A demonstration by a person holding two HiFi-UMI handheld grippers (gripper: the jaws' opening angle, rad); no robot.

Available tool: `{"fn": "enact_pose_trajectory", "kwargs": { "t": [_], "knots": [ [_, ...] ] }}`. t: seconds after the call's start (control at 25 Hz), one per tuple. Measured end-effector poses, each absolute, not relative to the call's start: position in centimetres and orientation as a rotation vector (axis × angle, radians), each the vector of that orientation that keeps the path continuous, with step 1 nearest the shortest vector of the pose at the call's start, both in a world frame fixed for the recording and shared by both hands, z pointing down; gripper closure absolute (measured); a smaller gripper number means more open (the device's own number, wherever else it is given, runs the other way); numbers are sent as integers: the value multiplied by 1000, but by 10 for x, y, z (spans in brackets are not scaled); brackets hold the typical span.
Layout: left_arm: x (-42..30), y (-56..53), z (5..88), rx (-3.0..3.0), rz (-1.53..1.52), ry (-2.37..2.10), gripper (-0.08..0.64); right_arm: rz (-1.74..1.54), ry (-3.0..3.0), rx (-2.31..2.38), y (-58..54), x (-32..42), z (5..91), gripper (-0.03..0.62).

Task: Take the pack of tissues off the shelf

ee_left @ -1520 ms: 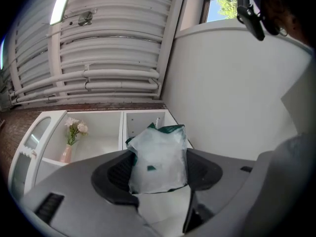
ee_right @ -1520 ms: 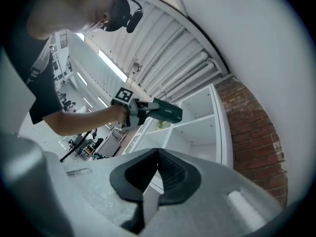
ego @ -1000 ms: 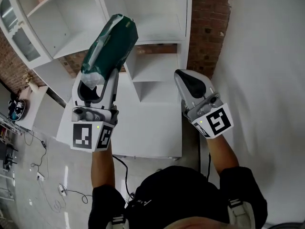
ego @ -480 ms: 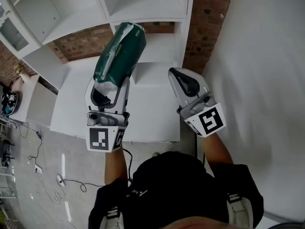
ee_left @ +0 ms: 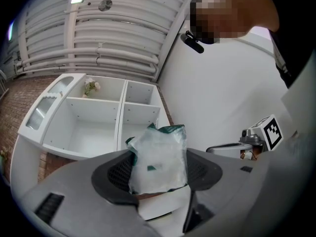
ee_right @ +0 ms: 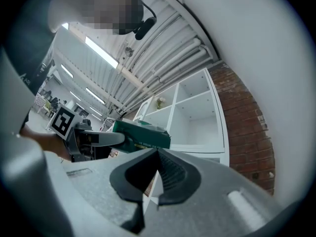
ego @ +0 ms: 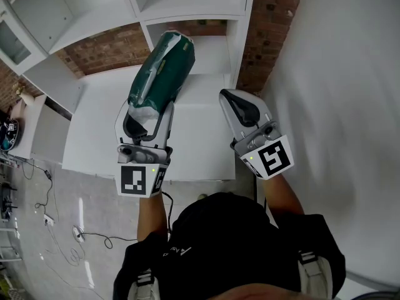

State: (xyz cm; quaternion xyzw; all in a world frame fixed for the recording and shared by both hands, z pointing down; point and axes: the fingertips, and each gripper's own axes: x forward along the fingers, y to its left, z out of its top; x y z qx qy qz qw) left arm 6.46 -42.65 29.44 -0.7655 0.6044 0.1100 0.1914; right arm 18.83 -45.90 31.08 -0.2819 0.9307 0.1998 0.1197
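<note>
The white shelf (ego: 190, 8) fills the top of my head view. Its open compartments face me, with brick showing behind and a plain white wall (ego: 337, 105) on my right. I see nothing in the compartments that look my way.

The pack of tissues (ego: 161, 74) is off the shelf and up in the air in front of it. It is a long green pack with a pale, clear end. Its long axis runs straight on from the line of the left claw (ego: 150, 108), away from me and upward, so the free green end is the part nearest the shelf boards. In the head view that end overlaps the middle compartment, and I cannot read depth there. In the left gripper view the shelf sits well behind the pack, so I judge the pack clear of every board.

The left claw is clamped on the pale end, one pad against each broad face, with most of the pack's length sticking out beyond the tips. A grip this far from the middle may let the far end sag or swing, so any draw-back should follow the pack's own axis.

The right claw (ego: 232, 99) hangs to the right of the pack, near it but apart. Its pads are together on nothing. It is the spare hand if the free end needs support.
</note>
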Motion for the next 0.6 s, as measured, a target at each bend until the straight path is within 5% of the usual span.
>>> {"fn": "enact_pose_trajectory", "kwargs": {
  "t": [0.6],
  "knots": [
    [74,-423,287,-2161,324,1665,295,561,2705,-804,-450,196,304,591]
  ]
}}
